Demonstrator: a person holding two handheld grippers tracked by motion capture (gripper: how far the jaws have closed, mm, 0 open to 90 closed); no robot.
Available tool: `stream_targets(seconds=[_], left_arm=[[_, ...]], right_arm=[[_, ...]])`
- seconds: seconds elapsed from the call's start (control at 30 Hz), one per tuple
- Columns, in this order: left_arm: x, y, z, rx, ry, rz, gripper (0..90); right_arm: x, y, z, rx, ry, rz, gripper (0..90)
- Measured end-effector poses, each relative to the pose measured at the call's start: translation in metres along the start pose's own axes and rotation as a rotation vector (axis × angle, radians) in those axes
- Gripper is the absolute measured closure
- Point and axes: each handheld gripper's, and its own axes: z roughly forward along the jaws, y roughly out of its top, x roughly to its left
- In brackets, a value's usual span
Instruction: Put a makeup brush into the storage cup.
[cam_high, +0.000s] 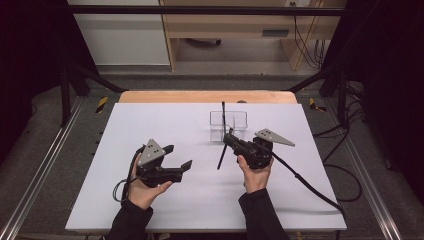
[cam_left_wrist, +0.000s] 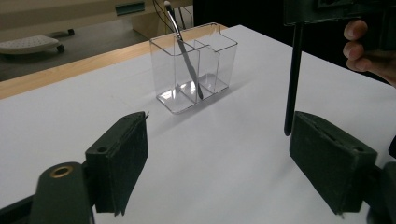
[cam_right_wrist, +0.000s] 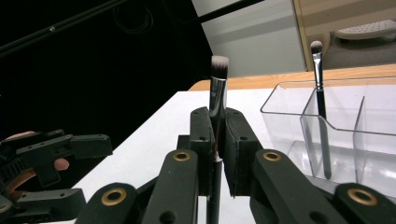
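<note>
My right gripper is shut on a makeup brush with a black handle, a silver ferrule and white-tipped bristles. The handle hangs down to just above the white table. Just beyond it stands a clear plastic organizer with several compartments. A thinner brush leans inside one of them, bristles up. My left gripper hovers low at the table's left-centre, jaws open and nothing between them, pointed toward the organizer.
The white board lies on a wooden table. Black frame posts stand at both sides. Wooden furniture and cables are on the floor beyond. A cable trails from my right gripper across the board.
</note>
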Motion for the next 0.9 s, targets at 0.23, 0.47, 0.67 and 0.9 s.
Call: stream_targets(seconds=[0.23, 0.47, 0.67, 0.9], left_arm=[[0.013, -0.014, -0.007, 0.004, 0.020, -0.027, 12.3], [0.019, -0.021, -0.010, 0.025, 0.044, -0.022, 9.0], [0.025, -0.029, -0.015, 0.028, 0.060, -0.038, 7.0], [0.035, -0.034, -0.025, 0.023, 0.085, -0.058, 6.8]], right_arm=[[-0.003, 0.003, -0.001, 0.001, -0.025, -0.030, 83.8], [-0.007, 0.010, -0.003, -0.016, -0.045, -0.055, 83.8], [-0.010, 0.014, -0.002, -0.017, -0.060, -0.097, 83.7], [-0.013, 0.022, 0.003, -0.020, -0.062, -0.114, 83.7]])
